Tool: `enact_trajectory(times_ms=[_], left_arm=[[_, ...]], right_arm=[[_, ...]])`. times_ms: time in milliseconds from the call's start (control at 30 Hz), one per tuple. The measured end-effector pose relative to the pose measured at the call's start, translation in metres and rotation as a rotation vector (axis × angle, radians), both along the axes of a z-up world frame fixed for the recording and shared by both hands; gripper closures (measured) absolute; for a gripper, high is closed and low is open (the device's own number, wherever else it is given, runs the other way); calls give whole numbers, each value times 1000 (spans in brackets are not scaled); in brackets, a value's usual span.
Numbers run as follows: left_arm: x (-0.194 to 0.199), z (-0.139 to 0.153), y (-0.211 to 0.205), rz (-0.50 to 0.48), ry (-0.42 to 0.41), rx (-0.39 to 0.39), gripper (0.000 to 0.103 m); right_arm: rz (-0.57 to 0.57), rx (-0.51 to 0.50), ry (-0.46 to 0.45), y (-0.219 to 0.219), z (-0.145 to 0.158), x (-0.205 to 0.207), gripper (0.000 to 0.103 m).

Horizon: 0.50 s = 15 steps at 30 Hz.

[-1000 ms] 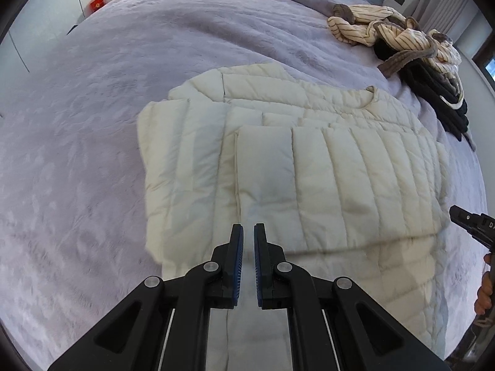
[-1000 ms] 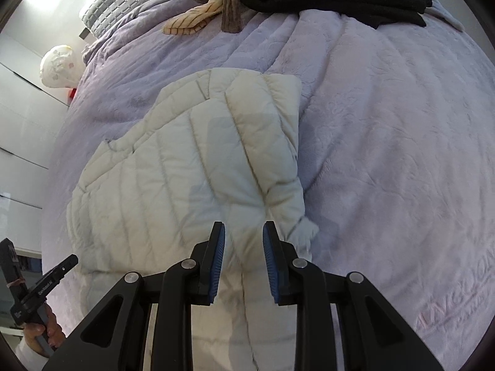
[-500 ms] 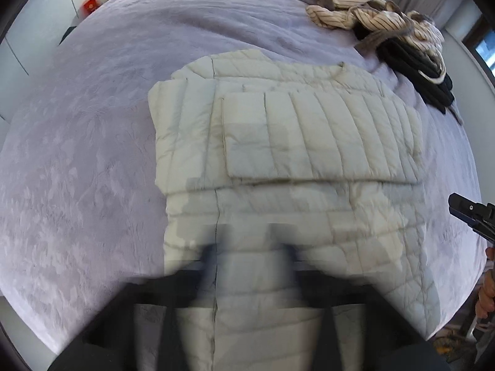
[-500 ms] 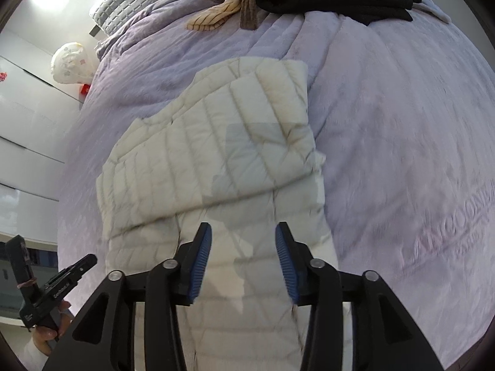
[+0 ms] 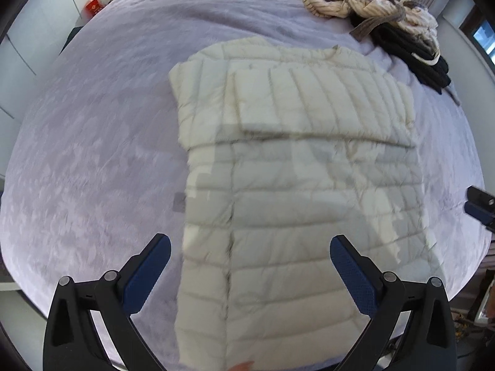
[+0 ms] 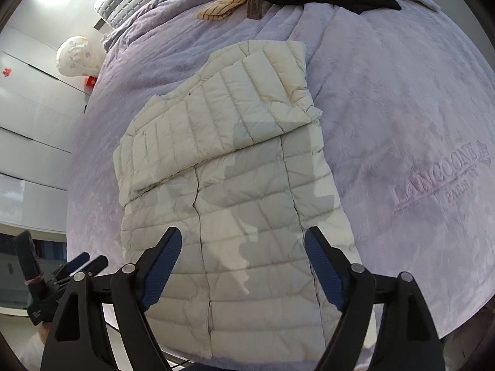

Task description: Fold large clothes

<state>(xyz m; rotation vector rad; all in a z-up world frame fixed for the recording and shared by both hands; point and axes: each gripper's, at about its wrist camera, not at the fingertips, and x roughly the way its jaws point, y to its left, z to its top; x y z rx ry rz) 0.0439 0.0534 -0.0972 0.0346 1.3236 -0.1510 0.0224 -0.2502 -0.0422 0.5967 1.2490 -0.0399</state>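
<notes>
A cream quilted puffer jacket [image 5: 297, 185] lies flat on the lavender bed cover [image 5: 92, 154], both sleeves folded across its chest. It also shows in the right wrist view [image 6: 241, 191]. My left gripper [image 5: 250, 266] is wide open and empty, held above the jacket's lower left part near the hem. My right gripper [image 6: 243, 259] is wide open and empty, above the jacket's lower right part. The right gripper's tip shows at the right edge of the left wrist view [image 5: 479, 207]; the left gripper shows at the lower left of the right wrist view [image 6: 62, 275].
A striped cream garment [image 5: 355, 3] and a pile of black clothes [image 5: 414, 58] lie at the far end of the bed. A white patterned bundle [image 6: 75, 57] and a red box [image 6: 91, 82] stand beyond the bed's left side. The bed's near edge runs just under the hem.
Both grippers have let go of the folded sleeves, opened wide and pulled back toward the jacket's hem. The sleeves now lie flat across the chest.
</notes>
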Motion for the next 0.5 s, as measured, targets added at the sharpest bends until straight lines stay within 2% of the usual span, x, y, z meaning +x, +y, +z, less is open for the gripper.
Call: enact_trajectory(times_ms=[133,200,367,500], left_arm=[[-11,0,10,-3,10,31,0],[-16,1,14,-8,11,33,0],[-22,4,22,-31,3,37,0],[-23,-1,31,-20,20,31,0]], right_arm=[[-3,11,-6,1,3,-8,16],[3,36,3,3,0,-11,1],[13,85,26,14,-8,-16,0],[29,56,68,17,-11,-15,0]])
